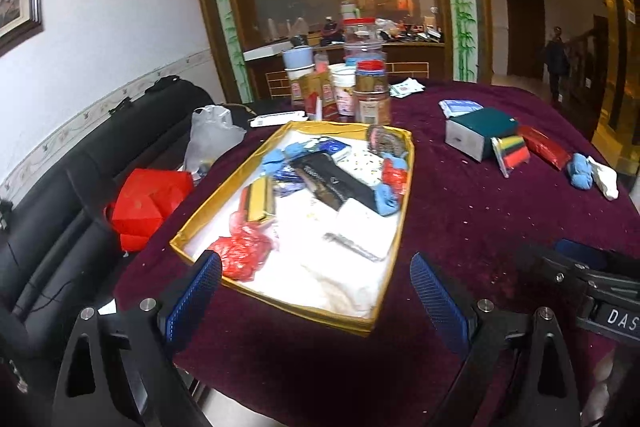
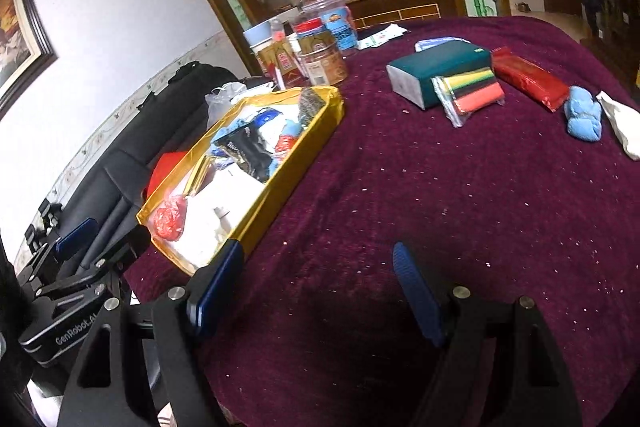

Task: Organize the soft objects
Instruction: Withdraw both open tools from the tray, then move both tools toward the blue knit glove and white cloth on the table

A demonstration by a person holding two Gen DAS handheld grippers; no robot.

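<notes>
Between the blue-padded fingers of the left gripper (image 1: 316, 291), spread wide with nothing held, the near end of a shallow yellow-rimmed rectangular tray (image 1: 188, 223) is seen. Its long axis is noted running away from the gripper toward a cluster of plastic jars and cups (image 1: 360, 83) at the far edge of the table. Soft items are piled inside on white cloth: a crumpled red plastic bag (image 1: 240, 251) at the near left corner, a black packet (image 1: 336, 179) lying diagonally mid-tray, and light blue bundles along the right wall.

The right gripper (image 2: 320, 291) is likewise held wide open and empty, poised above the maroon velvet tablecloth (image 2: 440, 207), just right of the tray's near corner.

Well apart, on the far right of the cloth, a row is recorded: a dark green box (image 2: 436, 67), a clear packet of coloured strips (image 2: 472, 91) leaning on it, a red foil packet (image 2: 528, 77) angled toward the near right, a light blue rolled cloth (image 2: 584, 115), and a white cloth (image 2: 622, 123) beside it.
</notes>
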